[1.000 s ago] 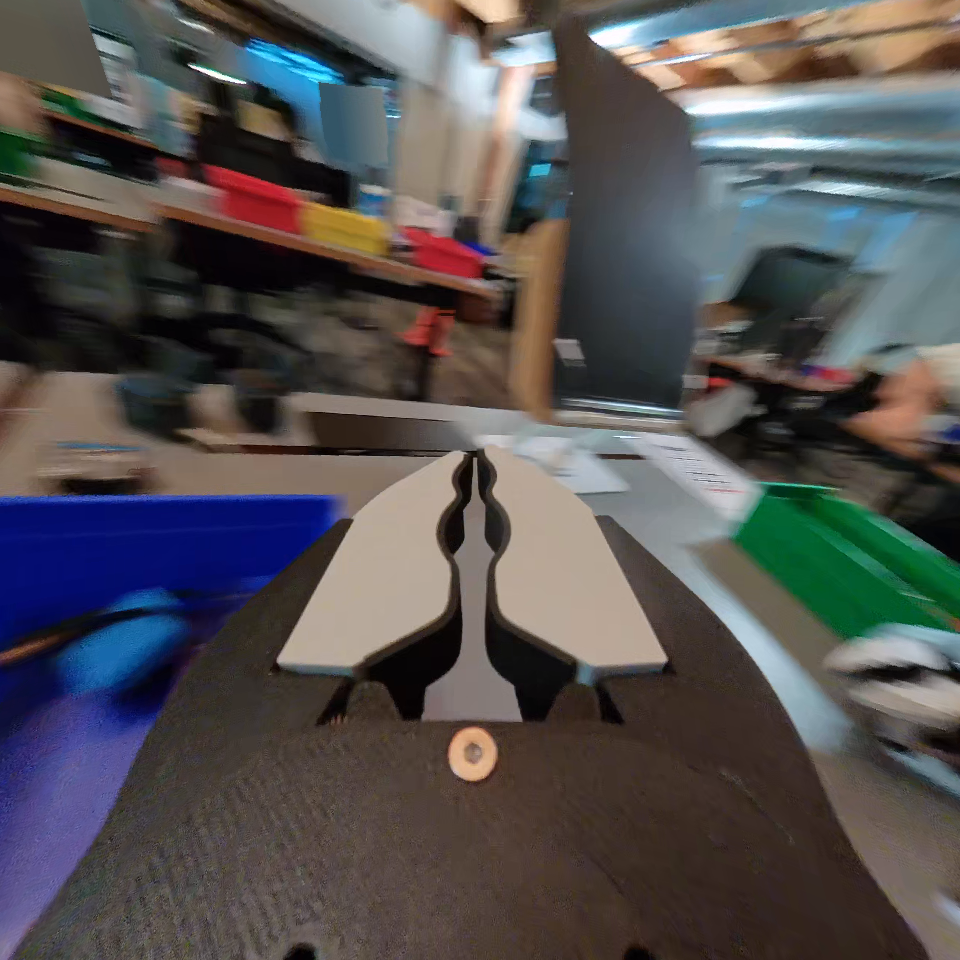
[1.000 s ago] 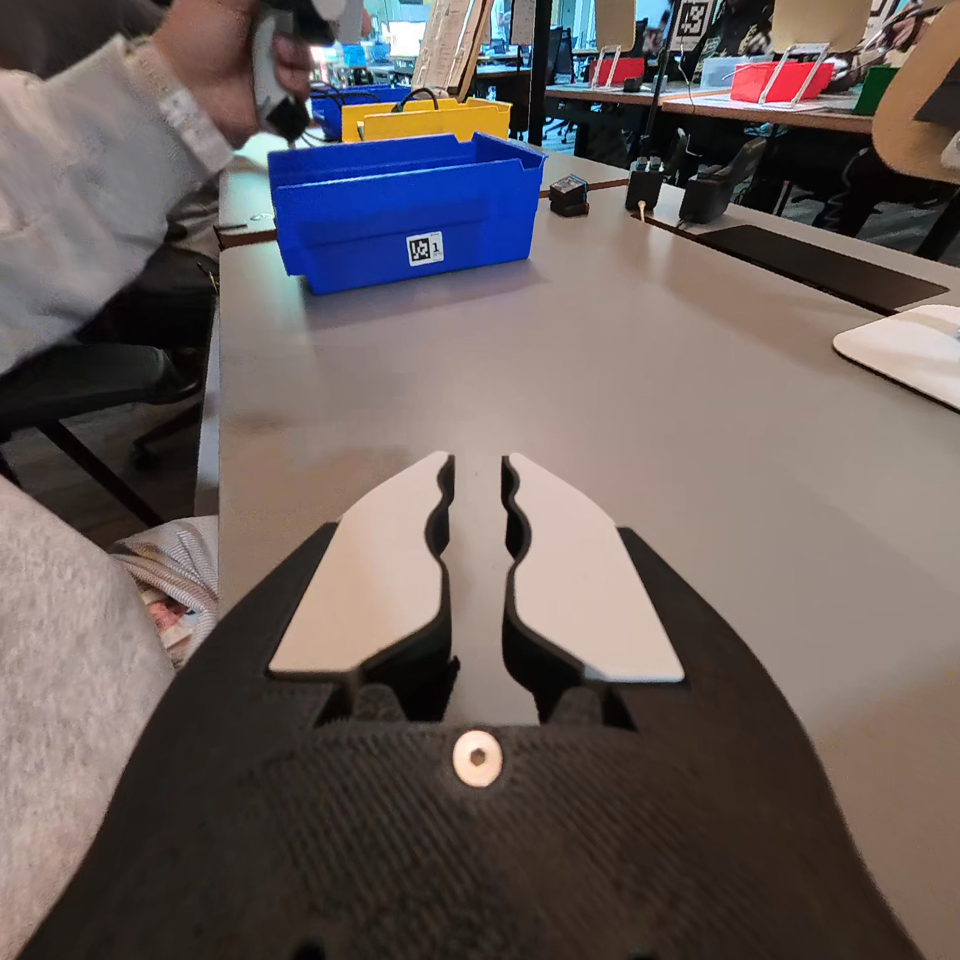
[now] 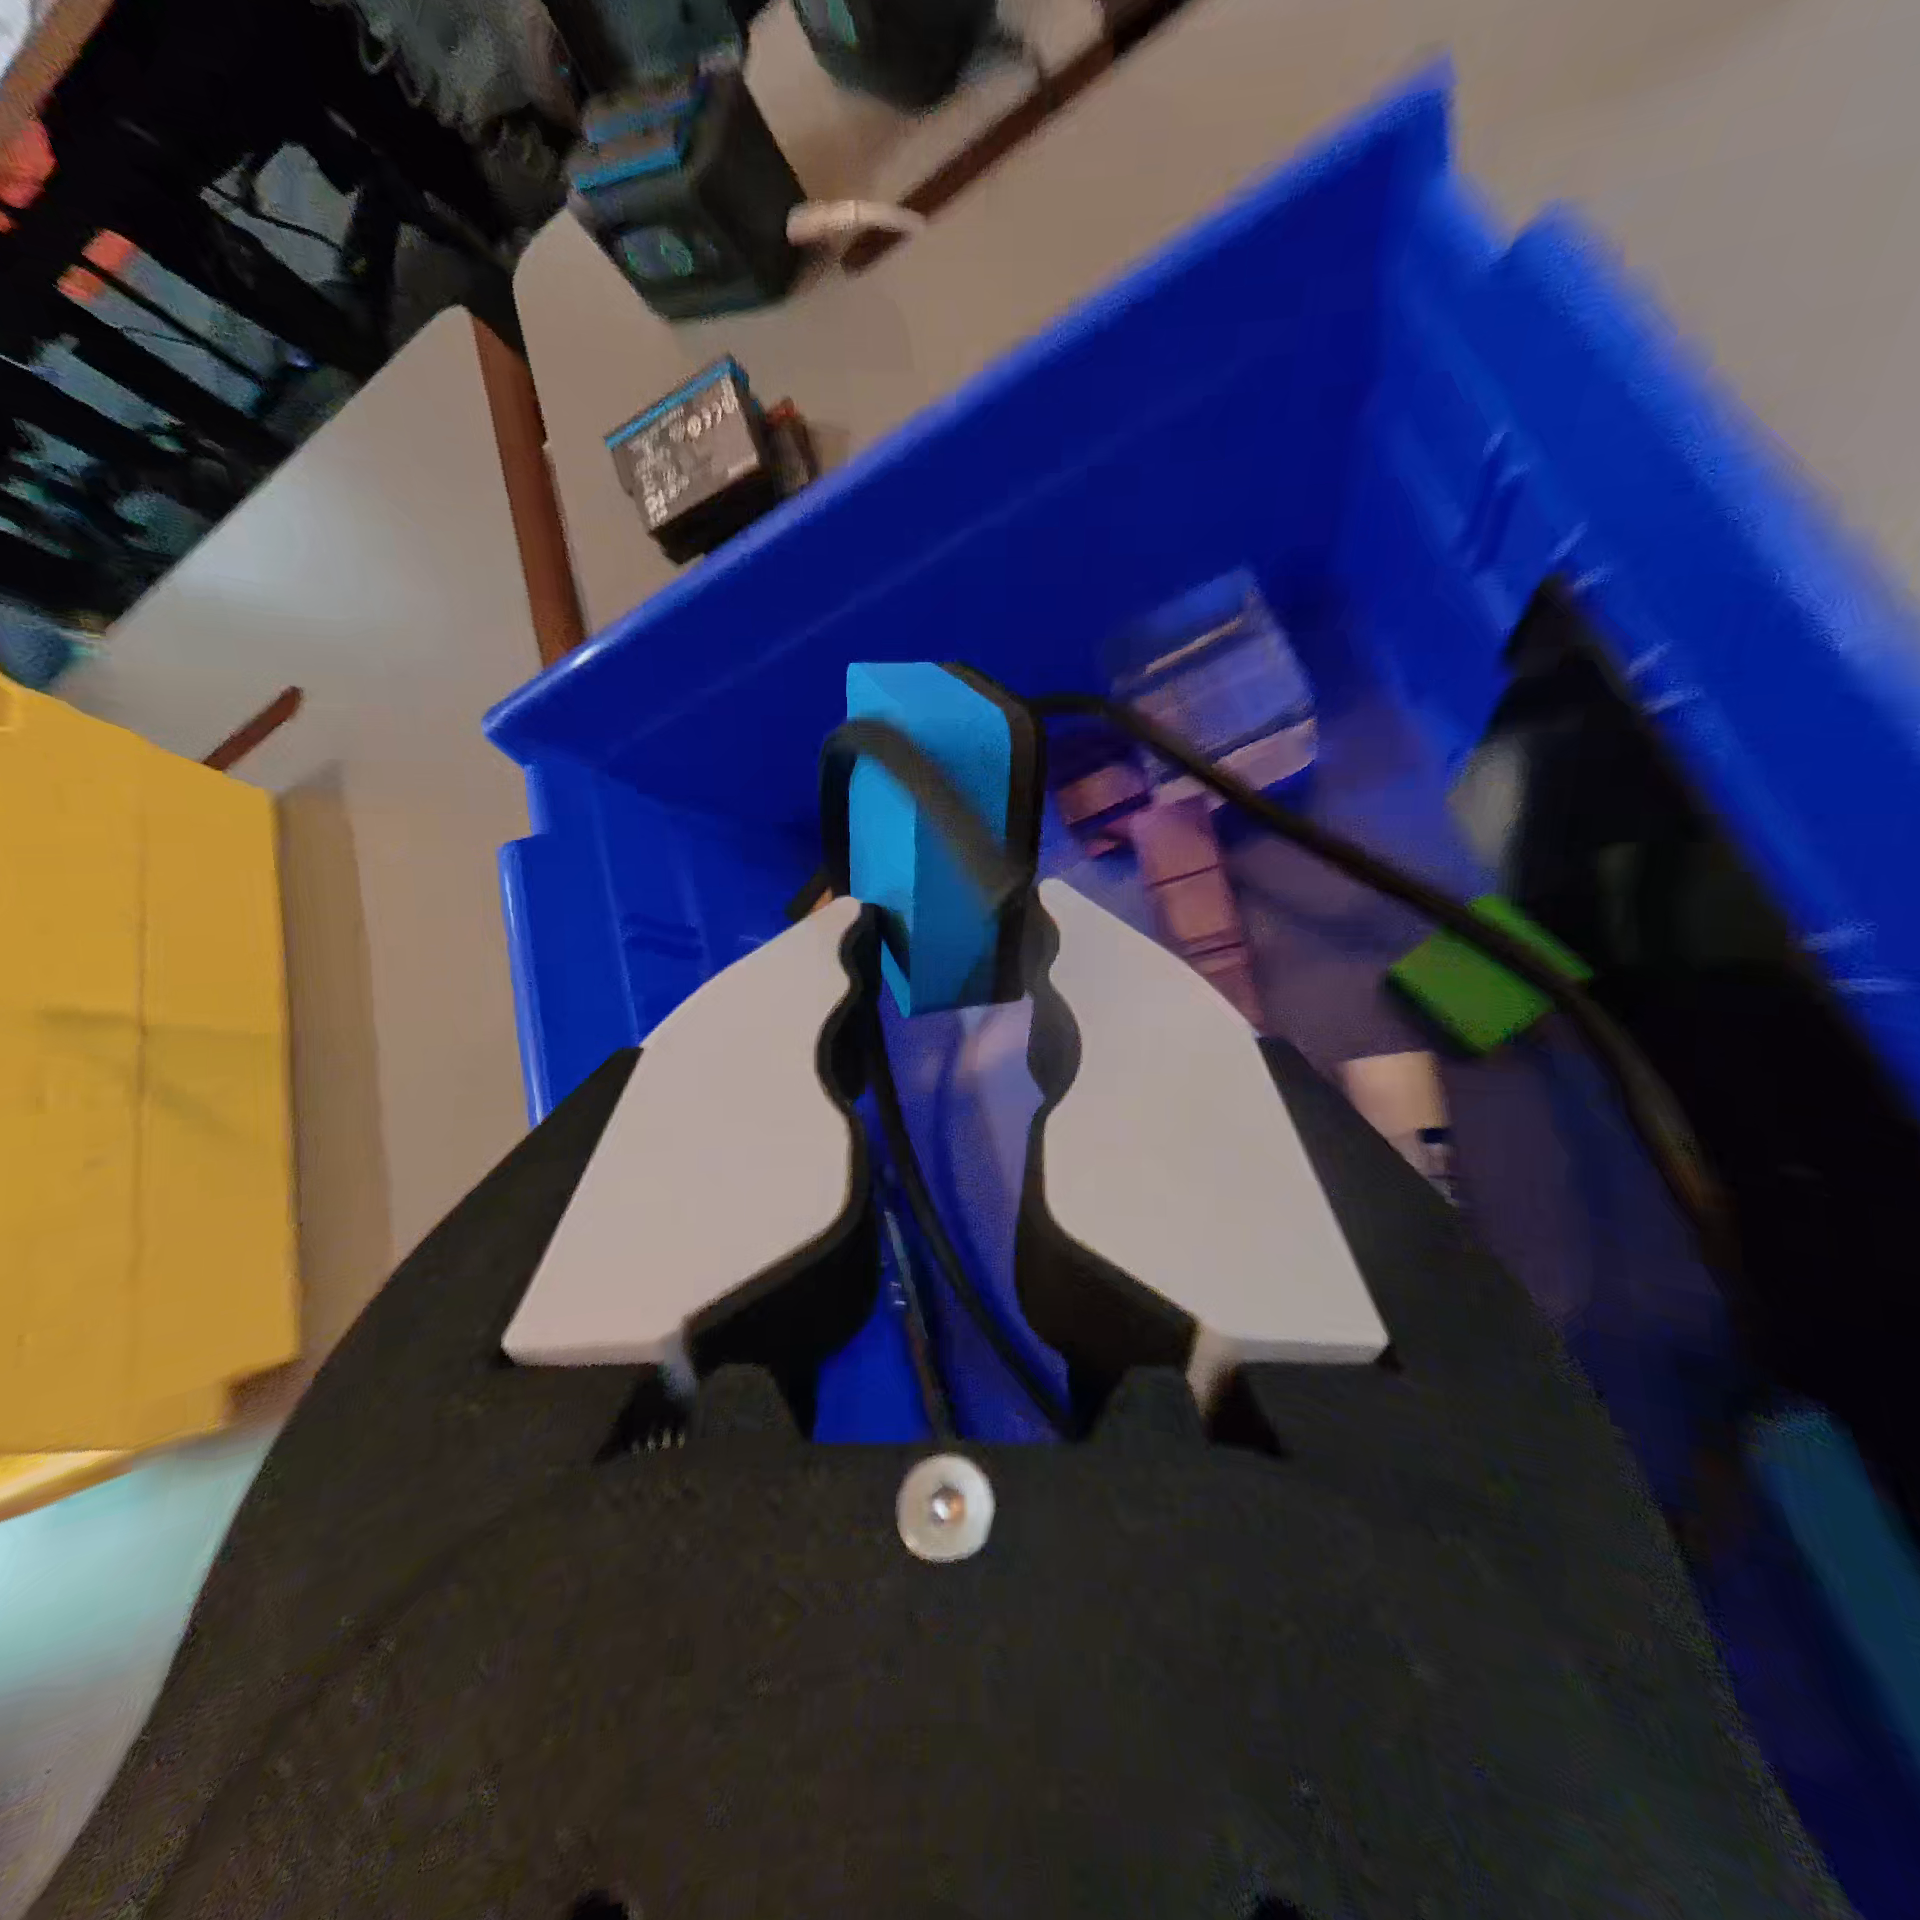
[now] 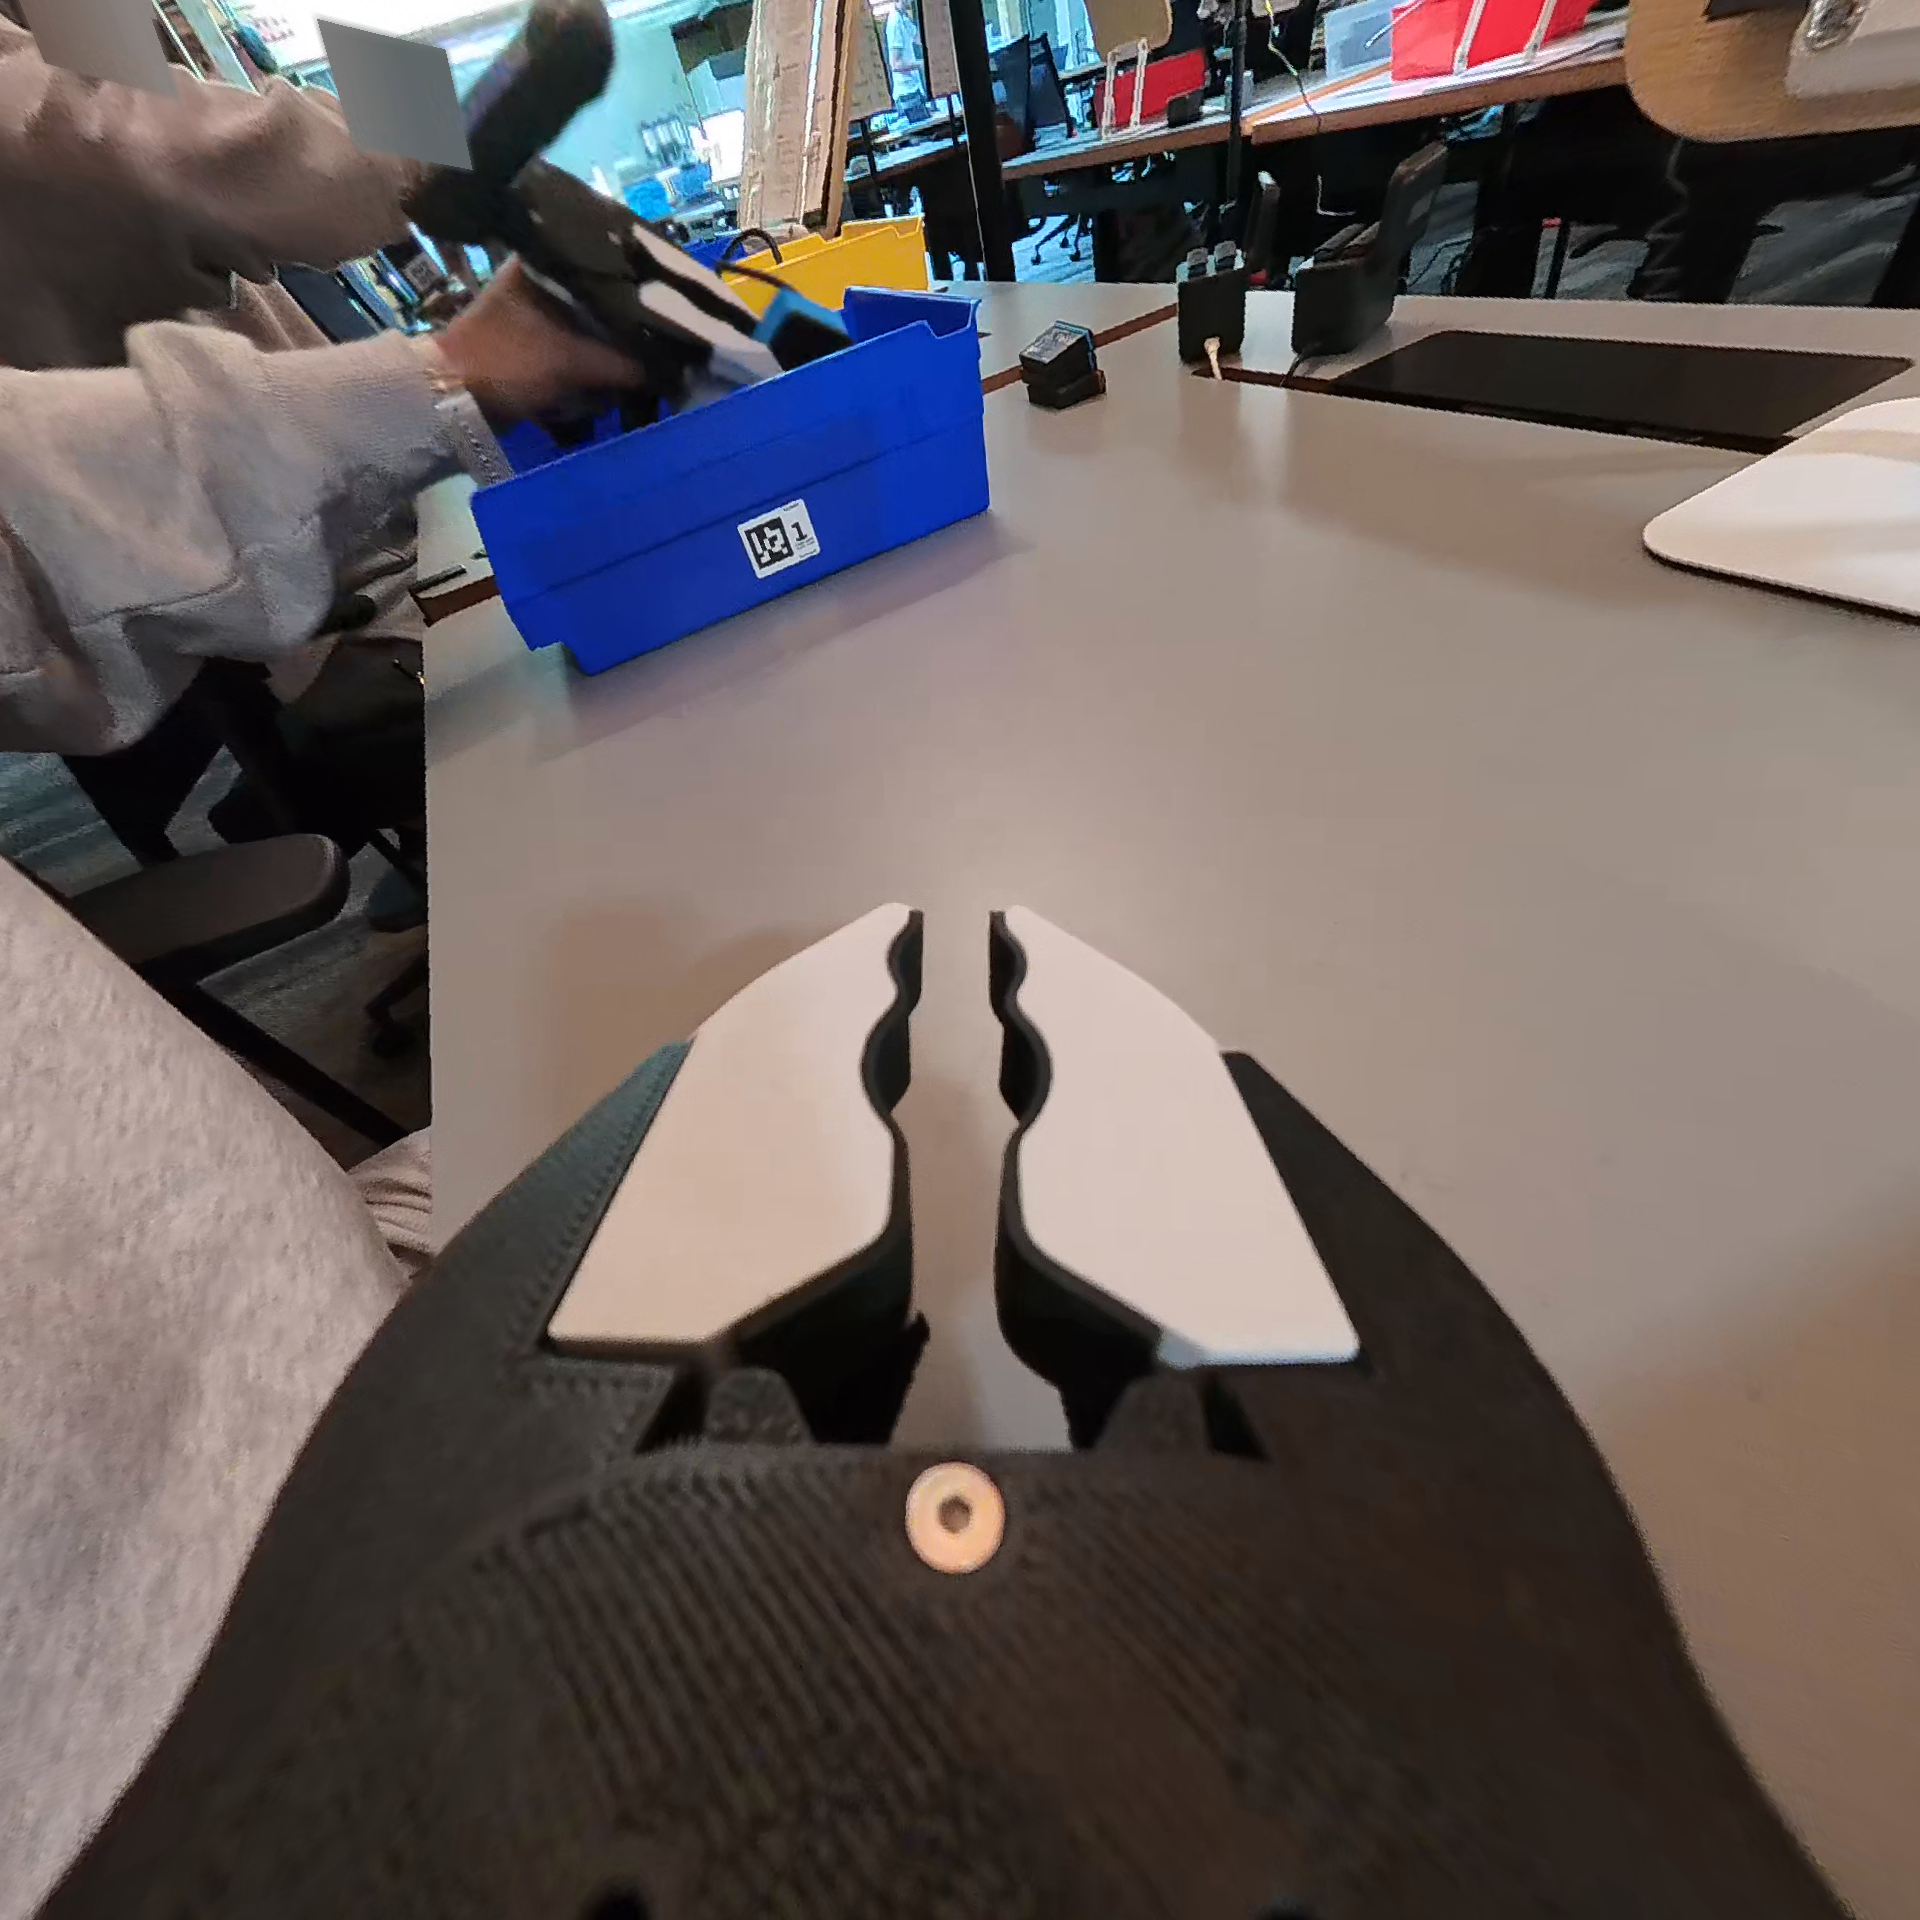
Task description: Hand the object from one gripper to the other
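Left wrist view: left gripper (image 3: 940, 914) clamped on light-blue block-shaped plastic part w/ black edge trim (image 3: 930, 842), trailing thin black cable (image 3: 1299, 821) w/ small green tab (image 3: 1475, 982); part pinched at fingertips, long axis running straight out past tips, approx. in line w/ fingers; held above open blue plastic bin (image 3: 1039, 499); yellow bin (image 3: 135, 1091) off to left; bin contents blurred, unclear.

Right wrist view: right gripper (image 4: 954, 925) holding nothing, jaws at narrow gap, low over grey tabletop (image 4: 1299, 779); light-blue part (image 4: 795, 322) up-left & well apart, over blue bin; left gripper (image 4: 727, 332) obviously nearer.

Judgement: handover not begun; closing that gap needed, plus wider jaws on right. Only this view shows separation betw. grippers; only left view shows grip & cable.
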